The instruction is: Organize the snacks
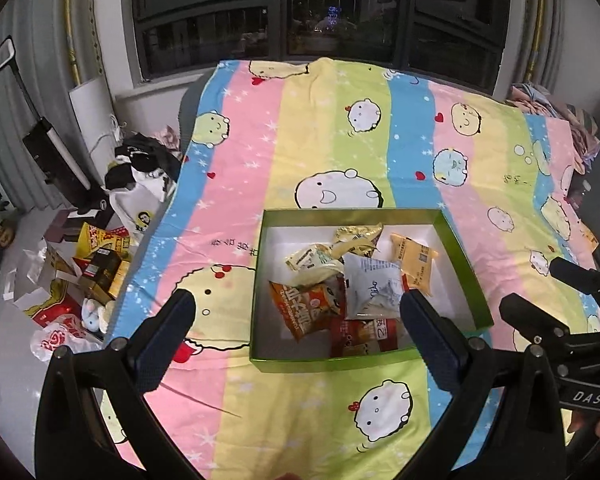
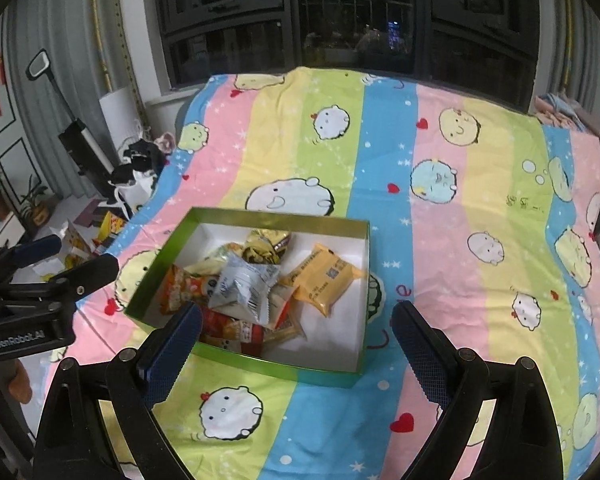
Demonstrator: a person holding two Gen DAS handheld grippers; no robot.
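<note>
A shallow green box (image 1: pixel 466 264) (image 2: pixel 156 272) with a white inside lies on the striped cartoon bedspread (image 1: pixel 332 144). Several snack packets are piled in it: an orange one (image 1: pixel 414 260) (image 2: pixel 326 278), a white one (image 1: pixel 372 284) (image 2: pixel 244 284), a red-orange one (image 1: pixel 308 308), gold ones at the back (image 2: pixel 266 246). My left gripper (image 1: pixel 296 308) hovers over the box's near side, open and empty. My right gripper (image 2: pixel 296 320) hangs above the box's near right part, open and empty. Each gripper shows at the edge of the other's view.
Cartons, bags and wrappers (image 1: pixel 80 272) litter the floor left of the bed. A vacuum (image 1: pixel 40 136) leans on the wall there. Crumpled clothes (image 1: pixel 556 116) lie at the bed's far right corner. A dark window (image 1: pixel 320 8) is behind the bed.
</note>
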